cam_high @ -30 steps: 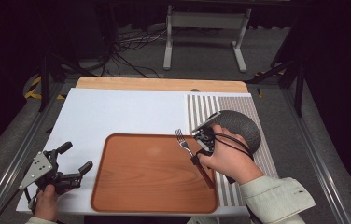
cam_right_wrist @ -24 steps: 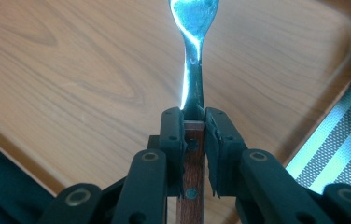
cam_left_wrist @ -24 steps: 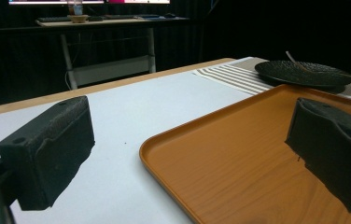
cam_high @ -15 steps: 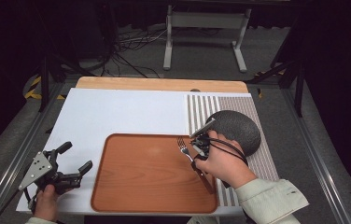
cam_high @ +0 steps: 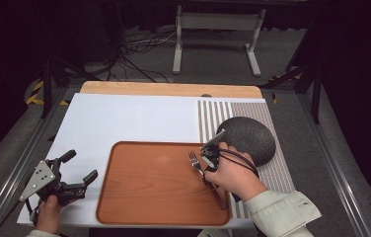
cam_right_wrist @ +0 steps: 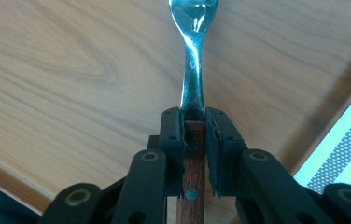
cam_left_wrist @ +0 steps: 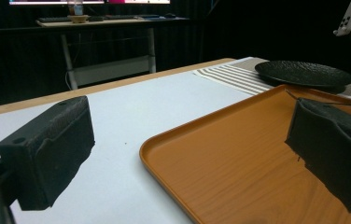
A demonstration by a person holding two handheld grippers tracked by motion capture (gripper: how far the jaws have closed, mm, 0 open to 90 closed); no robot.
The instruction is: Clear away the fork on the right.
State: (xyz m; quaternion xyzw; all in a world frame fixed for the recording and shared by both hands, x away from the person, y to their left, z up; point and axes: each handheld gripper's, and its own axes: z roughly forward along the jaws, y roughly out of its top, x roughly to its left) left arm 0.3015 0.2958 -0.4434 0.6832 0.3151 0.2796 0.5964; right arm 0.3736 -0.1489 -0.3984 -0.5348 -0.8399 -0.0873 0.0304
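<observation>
Fork [cam_right_wrist: 193, 70]: metal head and neck, wooden handle, clamped in right tool [cam_high: 208, 157] at handle top, tines forward over right part of brown tray [cam_high: 149, 217]; touching tray surface or not, cannot tell. Judged light, stiff, polished neck slippery; wooden handle better hold than metal. Right tool nearly closed, pads pressing both handle sides. Left tool [cam_high: 70, 173] wide open, nothing held, low over white worktop [cam_high: 124, 118] left of tray. Dark plate [cam_high: 252, 136] on striped mat [cam_high: 213, 111], right of tray.
</observation>
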